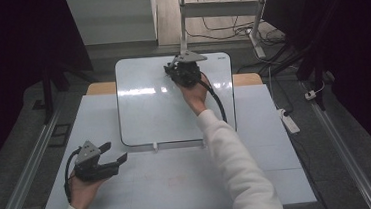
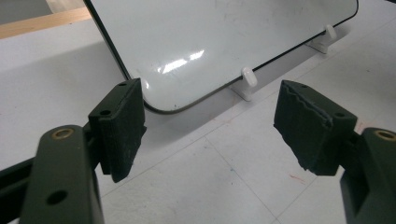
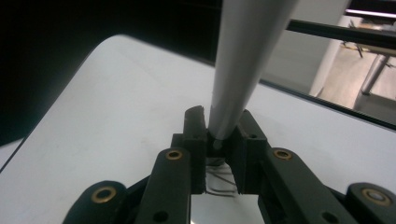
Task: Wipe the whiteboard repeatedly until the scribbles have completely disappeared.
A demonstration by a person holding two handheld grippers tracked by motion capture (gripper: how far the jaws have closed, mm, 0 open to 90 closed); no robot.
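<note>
The right gripper point(image 3: 223, 140) has its two black jaws squeezed tight on a thin grey stick, most likely a marker pen point(image 3: 243, 65). The pen points down, and its tip seems to touch the big shiny whiteboard with round corners point(image 1: 143, 108), near the far edge. In the right gripper view I see a few thin dark lines point(image 3: 222, 184) on the board right under the jaws. They are too small to read as words.

The left gripper point(image 1: 113, 155) waits low on the flat white table point(image 1: 190, 184), just in front of the board's near left corner. Its jaws are wide apart and hold nothing. Two little white clips point(image 2: 249, 79) hold up the board's near edge.

I think the step is drawing or writing on the board. To do it well, the hand point(image 1: 195, 94) should keep the pen steady, press softly, and move slowly so the lines come out neat. The free gripper could hold the board still.

A tiny dark mark sits at the board's far right corner, but I cannot read it.
</note>
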